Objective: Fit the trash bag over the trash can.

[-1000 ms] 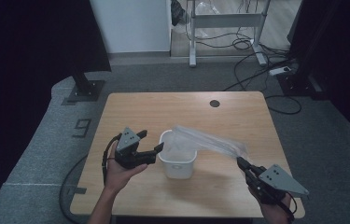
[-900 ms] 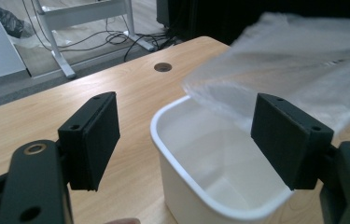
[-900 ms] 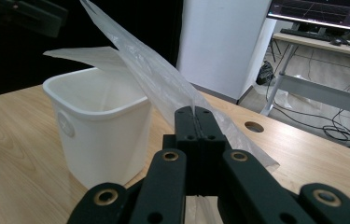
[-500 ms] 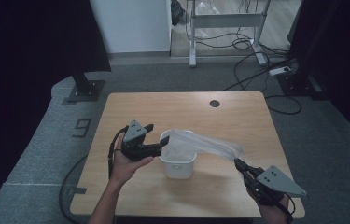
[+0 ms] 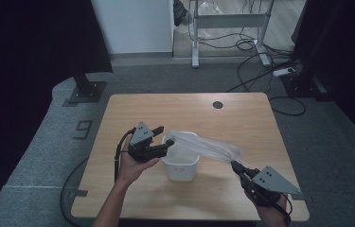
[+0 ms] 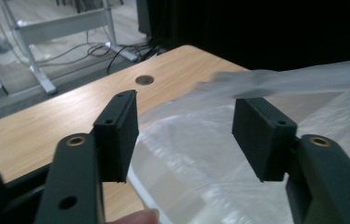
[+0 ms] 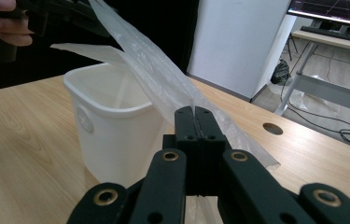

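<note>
A small white plastic bin [image 5: 181, 165] stands on the wooden table [image 5: 184, 111]. A clear plastic bag [image 5: 208, 146] stretches over its rim toward the right. My right gripper [image 5: 235, 166] is shut on the bag's right end [image 7: 194, 112]. My left gripper [image 5: 164, 137] is at the bin's left rim, and its jaws have just been closing. In the left gripper view the bag [image 6: 200, 154] lies between the two pads [image 6: 116, 126], which stand apart and do not press on it. In the right gripper view the bag [image 7: 154, 70] rises over the bin [image 7: 112, 135] toward the left gripper [image 7: 60, 14].
A round cable hole [image 5: 218, 104] sits in the table near its far edge. Beyond the table are a metal frame [image 5: 227, 21], floor cables [image 5: 260, 80] and a power strip [image 5: 286, 72]. Dark curtains hang left and right.
My left gripper moved right to the bin's left rim and the bag's end, and its jaws narrowed. The right gripper kept still, holding the bag.
</note>
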`<state>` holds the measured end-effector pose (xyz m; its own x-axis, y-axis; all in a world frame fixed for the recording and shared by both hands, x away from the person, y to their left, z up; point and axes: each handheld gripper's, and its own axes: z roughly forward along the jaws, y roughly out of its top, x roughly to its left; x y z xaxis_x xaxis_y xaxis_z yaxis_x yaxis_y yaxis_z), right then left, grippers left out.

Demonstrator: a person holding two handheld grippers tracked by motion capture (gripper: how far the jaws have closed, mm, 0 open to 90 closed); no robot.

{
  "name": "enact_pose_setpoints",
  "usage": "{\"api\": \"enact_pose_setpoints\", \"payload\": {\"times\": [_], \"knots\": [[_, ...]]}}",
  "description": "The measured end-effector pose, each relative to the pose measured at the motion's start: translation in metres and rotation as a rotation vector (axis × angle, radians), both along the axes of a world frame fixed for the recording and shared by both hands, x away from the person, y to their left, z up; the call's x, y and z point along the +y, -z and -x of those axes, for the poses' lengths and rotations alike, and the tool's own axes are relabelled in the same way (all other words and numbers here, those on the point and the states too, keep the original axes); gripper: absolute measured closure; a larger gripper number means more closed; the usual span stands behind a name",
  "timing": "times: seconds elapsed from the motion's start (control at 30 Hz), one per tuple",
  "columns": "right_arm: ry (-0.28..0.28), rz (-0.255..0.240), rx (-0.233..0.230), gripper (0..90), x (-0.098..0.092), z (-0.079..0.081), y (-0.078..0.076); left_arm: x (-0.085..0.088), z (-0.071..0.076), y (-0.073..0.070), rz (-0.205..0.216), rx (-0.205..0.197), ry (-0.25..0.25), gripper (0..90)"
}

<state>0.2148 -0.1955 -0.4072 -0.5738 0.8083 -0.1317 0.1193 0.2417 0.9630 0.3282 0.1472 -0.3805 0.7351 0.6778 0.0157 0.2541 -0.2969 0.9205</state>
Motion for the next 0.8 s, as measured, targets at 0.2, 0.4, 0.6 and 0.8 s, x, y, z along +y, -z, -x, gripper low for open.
{"api": "enact_pose_setpoints", "payload": {"times": [0.2, 0.4, 0.6, 0.8], "knots": [[-0.008, 0.011, 0.002, 89.0, 0.004, -0.002, -0.001, 0.002, 0.001, 0.004, -0.005, -0.005, 0.044, 57.9], [-0.011, 0.013, 0.001, 89.0, 0.006, -0.002, -0.002, 0.001, 0.002, 0.011, -0.013, -0.002, 0.028, 69.6], [-0.014, 0.015, 0.007, 89.0, 0.006, -0.002, 0.0, 0.0, 0.003, 0.015, 0.003, -0.014, 0.066, 75.1], [-0.009, 0.011, 0.008, 89.0, 0.003, -0.002, 0.001, -0.001, 0.003, 0.017, 0.018, 0.001, 0.106, 84.1]]}}
